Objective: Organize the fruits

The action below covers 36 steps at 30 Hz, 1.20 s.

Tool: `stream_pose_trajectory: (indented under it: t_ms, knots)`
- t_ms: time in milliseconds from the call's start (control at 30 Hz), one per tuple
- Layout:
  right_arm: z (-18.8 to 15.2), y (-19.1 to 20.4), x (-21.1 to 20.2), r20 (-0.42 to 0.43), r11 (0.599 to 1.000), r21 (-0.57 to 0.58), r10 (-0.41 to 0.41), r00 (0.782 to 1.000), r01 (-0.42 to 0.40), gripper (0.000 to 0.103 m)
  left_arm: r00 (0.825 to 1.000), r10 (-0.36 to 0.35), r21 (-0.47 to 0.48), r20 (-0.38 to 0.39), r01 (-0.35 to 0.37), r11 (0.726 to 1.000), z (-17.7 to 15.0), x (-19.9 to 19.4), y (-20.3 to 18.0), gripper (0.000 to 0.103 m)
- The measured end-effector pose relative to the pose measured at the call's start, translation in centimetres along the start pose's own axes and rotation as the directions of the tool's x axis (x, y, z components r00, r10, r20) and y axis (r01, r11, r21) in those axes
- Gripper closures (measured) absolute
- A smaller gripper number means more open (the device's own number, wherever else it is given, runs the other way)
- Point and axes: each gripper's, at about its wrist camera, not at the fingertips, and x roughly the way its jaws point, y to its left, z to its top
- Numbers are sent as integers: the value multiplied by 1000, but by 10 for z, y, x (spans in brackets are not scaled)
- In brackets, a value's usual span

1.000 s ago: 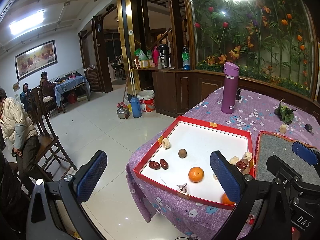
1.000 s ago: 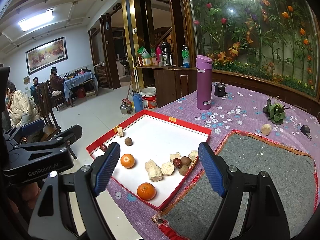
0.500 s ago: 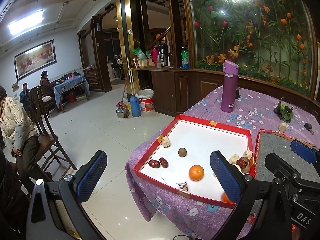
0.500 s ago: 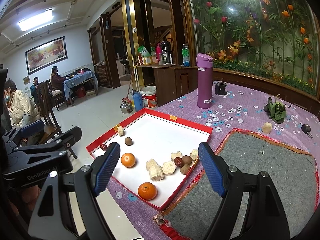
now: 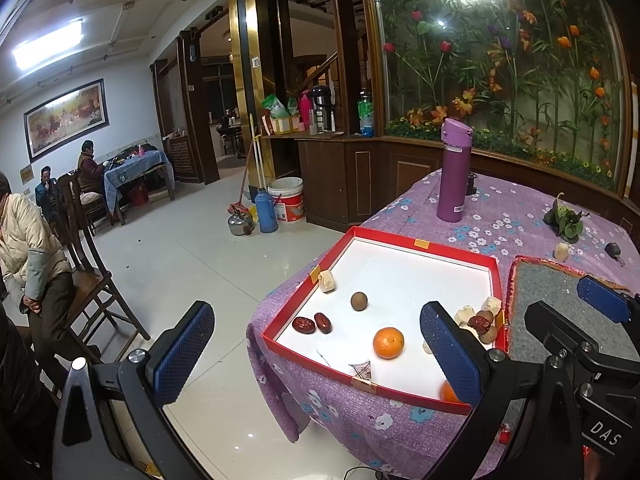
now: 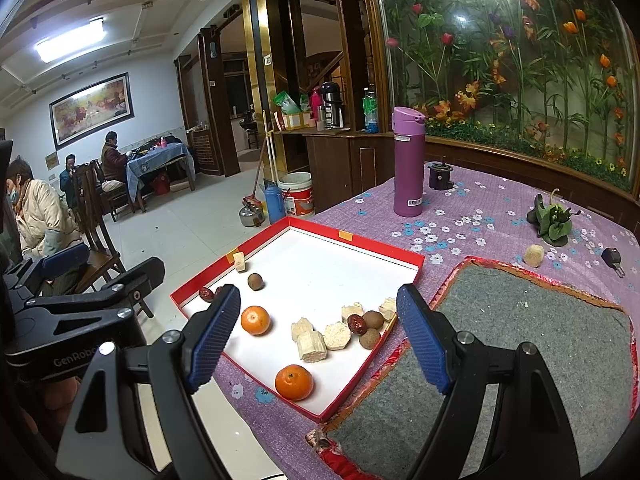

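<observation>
On the purple floral tabletop [image 6: 472, 220], the shallow red-rimmed white tray [image 6: 362, 246] holds scattered oranges [image 6: 255, 320], dates and pale chunks, unsorted. Both hand-held grippers, left [image 5: 316, 350] and right [image 6: 316, 334], hover with jaws spread, empty; sorting looks unstarted.

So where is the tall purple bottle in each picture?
Left wrist view: the purple bottle stands upright right of centre, on the flowered cloth beyond the red tray's far rim.
Right wrist view: the bottle stands upright just right of centre.
Shared landmark: the red tray's far rim, bearing an orange tape patch.
</observation>
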Motion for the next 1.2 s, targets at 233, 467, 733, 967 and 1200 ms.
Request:
stream_pose_trajectory:
  t_ms: [233, 467, 733, 967, 1200]
  knots:
    - [-2, -1, 2, -9, 1000, 5, -3, 1000, 4, 22, 1000, -2, 3, -21, 2, 1000, -2, 6, 0, 0]
    - [-4, -1, 3, -14, 1000, 10, -8, 1000, 9, 22, 999, 12, 8, -38, -12, 1000, -5, 14, 1, 0]
    - [-6, -1, 5, -25, 1000, 9, -8, 1000, 9, 22, 998, 31, 10, -63, -30, 999, -10, 21, 5, 0]
    - [-7, -2, 6, -21, 1000, 18, -11, 1000, 12, 22, 997, 37, 14, -67, -36, 999, -11, 23, 7, 0]
    - [-6, -2, 7, -22, 999, 31, -14, 1000, 15, 22, 997, 36, 17, -74, -35, 999, -14, 26, 7, 0]
